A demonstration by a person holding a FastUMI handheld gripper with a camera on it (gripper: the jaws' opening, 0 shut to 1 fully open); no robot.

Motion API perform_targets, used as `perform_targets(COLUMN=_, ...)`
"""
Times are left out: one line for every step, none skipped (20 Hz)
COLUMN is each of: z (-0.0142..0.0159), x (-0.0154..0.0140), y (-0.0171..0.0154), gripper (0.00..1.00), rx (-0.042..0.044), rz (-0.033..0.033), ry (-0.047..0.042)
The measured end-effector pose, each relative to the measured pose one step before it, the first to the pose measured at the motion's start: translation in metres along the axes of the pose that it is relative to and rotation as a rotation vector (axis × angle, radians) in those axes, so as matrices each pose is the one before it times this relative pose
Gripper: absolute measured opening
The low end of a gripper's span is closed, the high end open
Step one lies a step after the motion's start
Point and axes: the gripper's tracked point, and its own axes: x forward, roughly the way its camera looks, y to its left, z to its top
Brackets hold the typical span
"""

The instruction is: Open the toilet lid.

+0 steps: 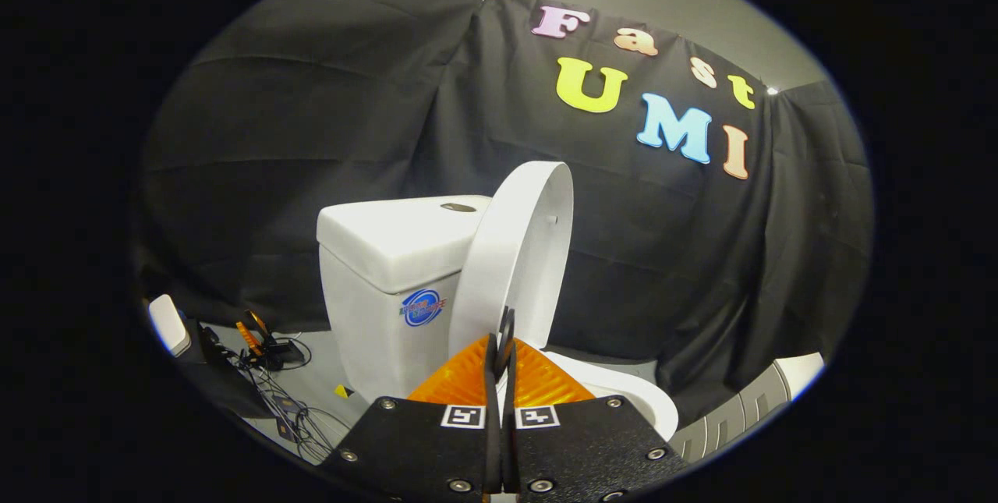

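Gripper (500, 347) fingers pressed together, empty, pointing level at the raised toilet lid (518, 253) just ahead.

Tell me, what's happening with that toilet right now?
Gripper fingers closed together, holding nothing. Toilet lid raised upright beside the tank, just beyond the fingers. Nothing in the way.

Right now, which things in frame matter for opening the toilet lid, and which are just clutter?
Job:
- white oval toilet lid, raised upright, just ahead of the fingers
- white ceramic toilet bowl rim
- gripper, fingers closed together, holding nothing visible

Clutter:
- white ceramic tank behind the lid
- tangle of black cables on the floor
- small white box beside them
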Motion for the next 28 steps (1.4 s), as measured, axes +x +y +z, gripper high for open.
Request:
perform_targets(z=0.00167, x=0.00080, y=0.00409, gripper=0.00, rx=-0.00908, rz=0.00895, ry=-0.00518)
perform_targets(z=0.00040, x=0.00164, y=0.00247, gripper=0.00, rx=-0.00605, rz=0.00532, ry=-0.00409)
perform_targets(z=0.00101, x=0.00048, y=0.00053, gripper=0.00, rx=-0.00408, rz=0.00257, ry=-0.00025)
perform_targets(z=-0.00044, x=0.00082, y=0.00229, gripper=0.00, rx=-0.00198, rz=0.00455, ry=-0.00094)
perform_targets(z=0.00181, x=0.00182, y=0.00139, gripper=0.00, rx=-0.00336, rz=0.00785, ry=-0.00220)
perform_targets(z=0.00175, x=0.00272, y=0.00462, gripper=0.00, rx=-0.00803, rz=0.01284, ry=-0.00457)
perform_targets(z=0.00285, x=0.00237, y=0.00378, gripper=0.00, rx=-0.01426, rz=0.01570, ry=-0.00411)
perform_targets(z=0.00320, x=0.00070, y=-0.00155, gripper=0.00, rx=-0.02065, rz=-0.00158, ry=-0.00673)
perform_targets(z=0.00027, x=0.00112, y=0.00043, gripper=0.00, rx=-0.01503, rz=0.00243, ry=0.00399)
perform_targets(z=-0.00134, x=0.00019, y=-0.00162, gripper=0.01, rx=-0.01126, rz=0.00440, ry=-0.00413)
perform_targets(z=-0.00178, x=-0.00040, y=0.00056, gripper=0.01, rx=0.00466, rz=0.02015, ry=0.00191)
perform_targets(z=-0.00163, x=0.00101, y=0.00453, gripper=0.06, rx=0.01802, rz=0.03445, ry=-0.00504)
perform_targets(z=-0.00235, x=-0.00111, y=0.00538, gripper=0.10, rx=0.01938, rz=0.04036, ry=-0.00099)
perform_targets(z=-0.00360, x=-0.00237, y=-0.00403, gripper=0.26, rx=0.00680, rz=0.01158, ry=0.00696)
perform_targets(z=-0.00120, x=-0.00778, y=-0.01034, gripper=0.42, rx=-0.00378, rz=-0.02375, ry=-0.00392)
perform_targets(z=0.00155, x=-0.00765, y=-0.00991, gripper=0.58, rx=0.00146, rz=-0.02490, ry=-0.01083)
perform_targets(z=-0.00017, x=-0.00530, y=-0.00848, gripper=0.74, rx=0.01000, rz=-0.01609, ry=-0.00656)
perform_targets(z=-0.00215, x=-0.00244, y=-0.00455, gripper=0.92, rx=0.02190, rz=-0.00450, ry=-0.00715)
perform_targets(z=0.00053, x=-0.00592, y=-0.00457, gripper=0.95, rx=0.02730, rz=-0.00183, ry=-0.00846)
perform_targets(z=0.00053, x=-0.00695, y=-0.00323, gripper=0.95, rx=0.02357, rz=0.00398, ry=-0.00878)
perform_targets(z=0.00292, x=-0.00941, y=-0.00752, gripper=0.95, rx=0.02115, rz=-0.00795, ry=-0.01468)
perform_targets(z=0.00663, x=-0.01039, y=-0.00945, gripper=0.95, rx=0.01924, rz=-0.01142, ry=-0.01755)
perform_targets(z=0.00517, x=-0.00879, y=-0.00838, gripper=0.95, rx=0.01570, rz=-0.01012, ry=-0.01481)
perform_targets(z=0.00299, x=-0.00741, y=-0.00848, gripper=0.95, rx=0.01658, rz=-0.01539, ry=-0.01378)
perform_targets(z=0.00407, x=-0.00710, y=-0.01072, gripper=0.95, rx=0.01673, rz=-0.01714, ry=-0.01267)
perform_targets(z=0.00500, x=-0.00648, y=-0.00831, gripper=0.95, rx=0.01737, rz=-0.01357, ry=-0.01492)
perform_targets(z=0.00552, x=-0.00718, y=-0.00742, gripper=0.95, rx=0.01717, rz=-0.01261, ry=-0.01615)
perform_targets(z=0.00386, x=-0.00689, y=-0.00665, gripper=0.95, rx=0.01333, rz=-0.01243, ry=-0.01422)
